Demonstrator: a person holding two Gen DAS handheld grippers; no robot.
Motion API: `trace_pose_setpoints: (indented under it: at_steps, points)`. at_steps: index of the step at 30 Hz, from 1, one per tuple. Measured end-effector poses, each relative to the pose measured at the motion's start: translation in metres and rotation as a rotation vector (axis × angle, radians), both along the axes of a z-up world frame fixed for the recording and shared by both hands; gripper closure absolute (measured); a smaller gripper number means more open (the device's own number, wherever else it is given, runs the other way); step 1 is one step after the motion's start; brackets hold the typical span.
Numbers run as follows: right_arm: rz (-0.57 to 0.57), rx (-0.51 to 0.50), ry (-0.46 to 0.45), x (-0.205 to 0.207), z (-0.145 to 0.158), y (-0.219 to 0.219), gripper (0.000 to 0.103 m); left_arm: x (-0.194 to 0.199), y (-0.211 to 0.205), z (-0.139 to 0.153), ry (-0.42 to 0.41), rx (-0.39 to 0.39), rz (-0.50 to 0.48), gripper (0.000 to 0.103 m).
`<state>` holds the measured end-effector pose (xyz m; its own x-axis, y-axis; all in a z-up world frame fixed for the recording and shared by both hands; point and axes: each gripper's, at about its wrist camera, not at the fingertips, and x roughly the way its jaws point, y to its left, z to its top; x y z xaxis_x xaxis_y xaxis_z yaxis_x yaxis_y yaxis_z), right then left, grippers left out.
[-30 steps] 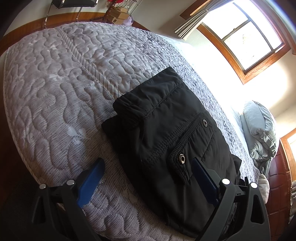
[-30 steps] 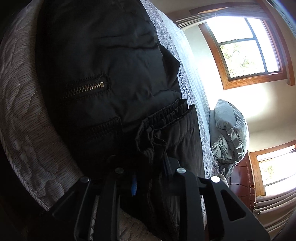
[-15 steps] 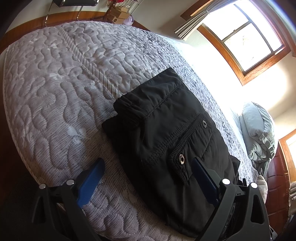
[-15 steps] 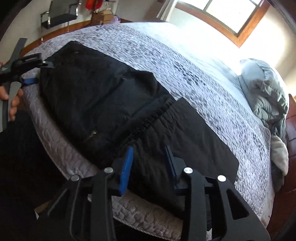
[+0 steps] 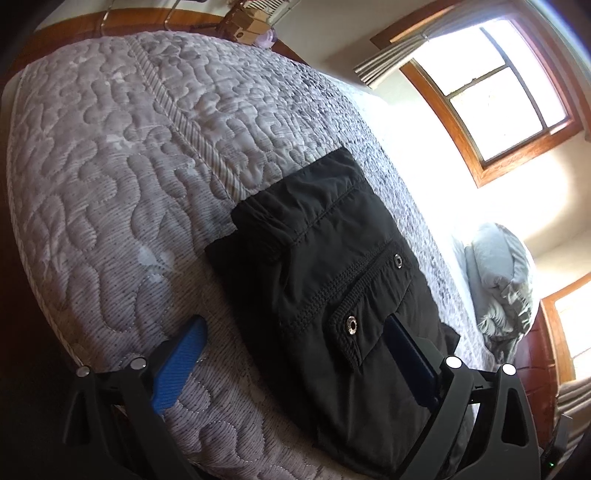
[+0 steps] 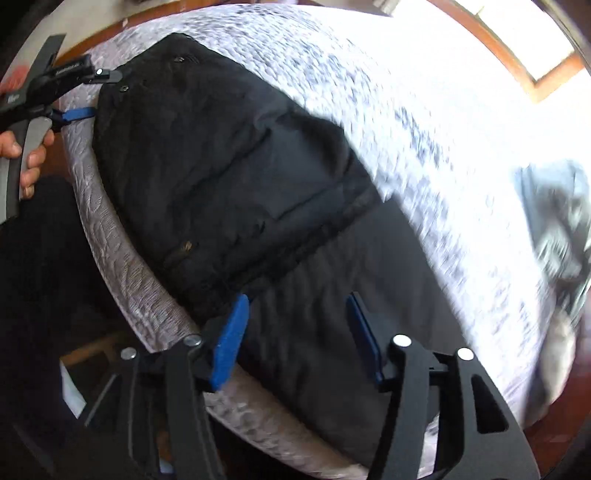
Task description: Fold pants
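The right gripper [image 6: 295, 332] has just let go of the black pants [image 6: 229, 184] and lifted off with jaws spread empty, the left gripper [image 5: 291, 354] hovering wide open, so the bundle on the quilted bed [image 5: 110, 166] looks, through blur, nearly folded.

Pillow [image 6: 554, 221] smeared by blur — pants' [image 5: 369, 443] near end cut off.

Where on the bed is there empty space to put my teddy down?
The quilt is bare to the left of the black pants, out to the bed's edge and the wooden footboard. It is crowded near the front edge, where the pants and both grippers are, and beside the grey pillow.
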<state>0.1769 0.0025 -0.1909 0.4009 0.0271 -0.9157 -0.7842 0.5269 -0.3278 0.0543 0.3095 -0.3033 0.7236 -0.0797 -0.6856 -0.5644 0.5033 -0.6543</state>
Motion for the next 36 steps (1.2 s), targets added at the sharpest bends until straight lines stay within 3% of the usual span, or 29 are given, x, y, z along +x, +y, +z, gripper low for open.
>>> trace_pose_setpoints:
  at_steps: [3, 5, 9, 21, 27, 30, 33, 36]
  points:
    - [0.133, -0.068, -0.098, 0.004, 0.027, 0.037, 0.036, 0.002, 0.005, -0.003, -0.001, -0.04, 0.001, 0.006]
    - [0.219, -0.086, -0.133, 0.009, 0.043, 0.061, 0.027, 0.005, 0.007, -0.005, 0.004, -0.048, -0.009, 0.006]
    - [0.378, -0.116, -0.183, 0.015, 0.058, 0.118, 0.024, 0.011, 0.013, -0.006, 0.016, -0.071, -0.011, 0.005]
    - [0.698, -0.16, -0.108, 0.042, 0.026, 0.248, 0.022, 0.017, 0.025, -0.014, 0.048, -0.152, 0.013, 0.004]
    - [0.752, -0.137, 0.098, 0.067, 0.0, 0.289, 0.022, 0.009, 0.036, -0.021, 0.013, -0.224, 0.049, 0.004]
    - [0.719, -0.083, 0.411, 0.09, -0.01, 0.317, 0.016, 0.002, 0.046, -0.026, -0.027, -0.278, 0.067, 0.004]
    - [0.683, -0.027, 0.623, 0.112, -0.023, 0.352, 0.015, 0.0, 0.052, -0.029, -0.046, -0.312, 0.088, 0.004]
    - [0.658, 0.014, 0.775, 0.129, -0.035, 0.386, 0.014, 0.004, 0.054, -0.03, -0.031, -0.31, 0.086, 0.004]
